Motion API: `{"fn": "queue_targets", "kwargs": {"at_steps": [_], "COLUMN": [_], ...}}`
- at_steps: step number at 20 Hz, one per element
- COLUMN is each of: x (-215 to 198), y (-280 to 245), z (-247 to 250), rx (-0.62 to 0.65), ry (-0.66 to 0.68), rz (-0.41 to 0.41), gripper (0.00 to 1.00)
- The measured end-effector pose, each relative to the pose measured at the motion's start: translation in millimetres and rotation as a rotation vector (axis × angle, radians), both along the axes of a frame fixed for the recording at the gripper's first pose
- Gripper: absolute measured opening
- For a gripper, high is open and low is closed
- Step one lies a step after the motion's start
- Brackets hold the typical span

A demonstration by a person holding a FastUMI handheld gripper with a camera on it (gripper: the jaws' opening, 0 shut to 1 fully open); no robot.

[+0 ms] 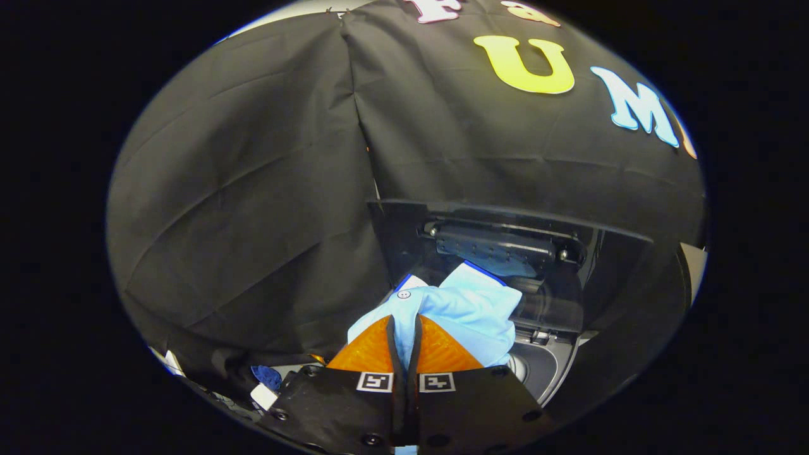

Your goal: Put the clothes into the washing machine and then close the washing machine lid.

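We hold the gripper [404, 328] closed on the light blue shirt [468, 309], which hangs just ahead toward 1 o'clock over the washing machine [550, 366], whose lid [505, 246] stands raised behind, so we can drop it inside.

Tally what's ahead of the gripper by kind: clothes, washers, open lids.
Light blue garment, pinched between the fingers of the gripper: 1
Washing machine: 1
Raised lid behind the garment: 1
Total: 3
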State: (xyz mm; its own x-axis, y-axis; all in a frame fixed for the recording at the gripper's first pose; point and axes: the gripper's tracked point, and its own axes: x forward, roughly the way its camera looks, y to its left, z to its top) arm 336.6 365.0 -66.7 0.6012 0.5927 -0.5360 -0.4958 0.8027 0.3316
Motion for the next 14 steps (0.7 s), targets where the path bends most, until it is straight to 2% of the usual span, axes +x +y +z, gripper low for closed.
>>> {"fn": "queue_targets", "kwargs": {"at_steps": [11, 14], "x": [8, 11], "y": [-5, -6], "z": [-88, -106], "rx": [-0.073, -0.085], "ry": [0.108, 0.100], "rz": [-0.082, -0.099], "gripper": [0.02, 0.01]}}
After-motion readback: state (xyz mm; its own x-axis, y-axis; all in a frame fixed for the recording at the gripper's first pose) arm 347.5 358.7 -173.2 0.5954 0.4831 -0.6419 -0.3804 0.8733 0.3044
